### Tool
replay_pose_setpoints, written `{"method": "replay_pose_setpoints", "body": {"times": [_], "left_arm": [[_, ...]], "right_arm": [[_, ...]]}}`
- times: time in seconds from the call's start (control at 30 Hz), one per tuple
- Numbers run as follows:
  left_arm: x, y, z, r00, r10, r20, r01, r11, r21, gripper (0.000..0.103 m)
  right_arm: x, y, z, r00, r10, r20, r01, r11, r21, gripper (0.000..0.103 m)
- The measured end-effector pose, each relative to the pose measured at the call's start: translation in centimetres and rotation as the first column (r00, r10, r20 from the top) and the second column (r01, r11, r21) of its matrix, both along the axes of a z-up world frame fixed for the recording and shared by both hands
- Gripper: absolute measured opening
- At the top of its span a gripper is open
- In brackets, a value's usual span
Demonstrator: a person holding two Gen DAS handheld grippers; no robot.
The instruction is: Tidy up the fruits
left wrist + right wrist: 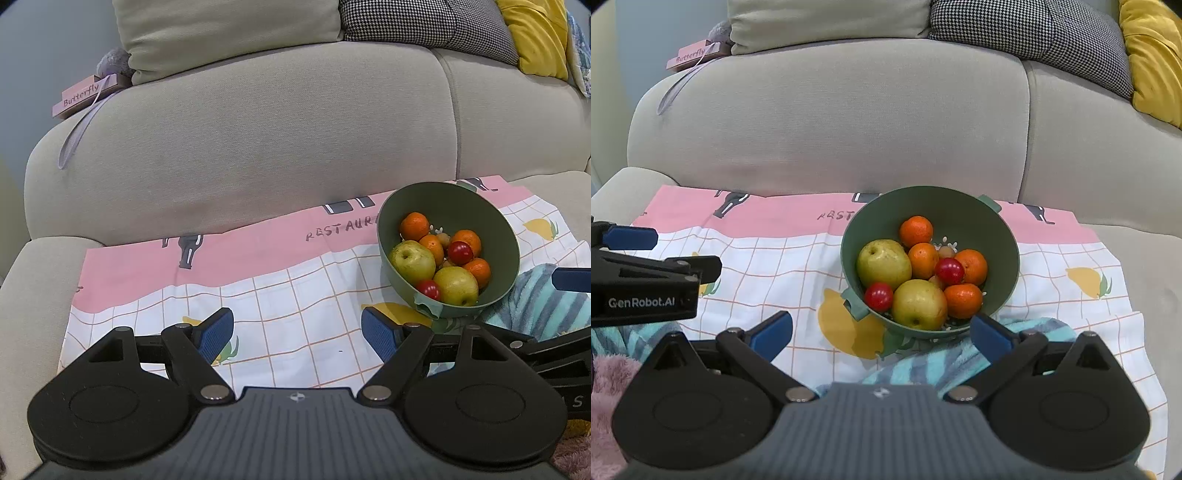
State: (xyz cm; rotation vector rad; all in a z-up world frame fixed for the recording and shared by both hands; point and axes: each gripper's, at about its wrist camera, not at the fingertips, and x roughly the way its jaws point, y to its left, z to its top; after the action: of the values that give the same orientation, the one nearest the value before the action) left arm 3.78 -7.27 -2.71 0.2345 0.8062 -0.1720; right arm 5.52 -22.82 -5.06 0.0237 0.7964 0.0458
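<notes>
Right tool (881, 338) open, empty, near green bowl (1004, 236) of fruit on patterned cloth (783, 266).

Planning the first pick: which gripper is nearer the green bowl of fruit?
Right. The right gripper sits open directly in front of the green bowl, its near rim between the jaws. The left gripper, also open, is off to the bowl's left over the checked cloth.

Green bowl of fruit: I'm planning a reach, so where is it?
The green bowl sits mid-frame in the right wrist view, on the checked cloth before the sofa backrest, just beyond the right gripper.
</notes>
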Motion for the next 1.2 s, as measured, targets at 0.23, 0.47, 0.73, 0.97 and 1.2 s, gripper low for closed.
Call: {"method": "replay_pose_setpoints", "body": {"times": [0.23,0.47,0.73,0.97,1.2], "left_arm": [[-0.02,0.03,0.05,1.0,0.004,0.0,-0.004,1.0,0.0,0.092],[-0.01,0.09,0.09,1.0,0.003,0.0,-0.003,1.0,-0.004,0.092],[-0.18,0.22,0.26,1.0,0.006,0.003,-0.006,1.0,-0.011,0.092],[-0.32,0.11,0.37,1.0,0.011,0.004,-0.011,1.0,-0.012,0.092],[-0.32,0.16,0.37,1.0,0.011,0.004,-0.011,1.0,-0.012,0.092]], "right_arm": [[0.0,0.05,-0.07,1.0,0.0,-0.001,0.0,1.0,-0.001,0.099],[-0.01,0.16,-0.2,1.0,-0.005,-0.006,0.005,1.0,-0.001,0.099],[-0.02,0.22,-0.22,1.0,0.0,-0.01,0.0,1.0,-0.006,0.099],[-0.03,0.21,-0.22,1.0,0.002,-0.012,-0.002,1.0,-0.006,0.099],[-0.12,0.01,-0.41,1.0,0.003,-0.021,-0.003,1.0,0.0,0.099]]}}
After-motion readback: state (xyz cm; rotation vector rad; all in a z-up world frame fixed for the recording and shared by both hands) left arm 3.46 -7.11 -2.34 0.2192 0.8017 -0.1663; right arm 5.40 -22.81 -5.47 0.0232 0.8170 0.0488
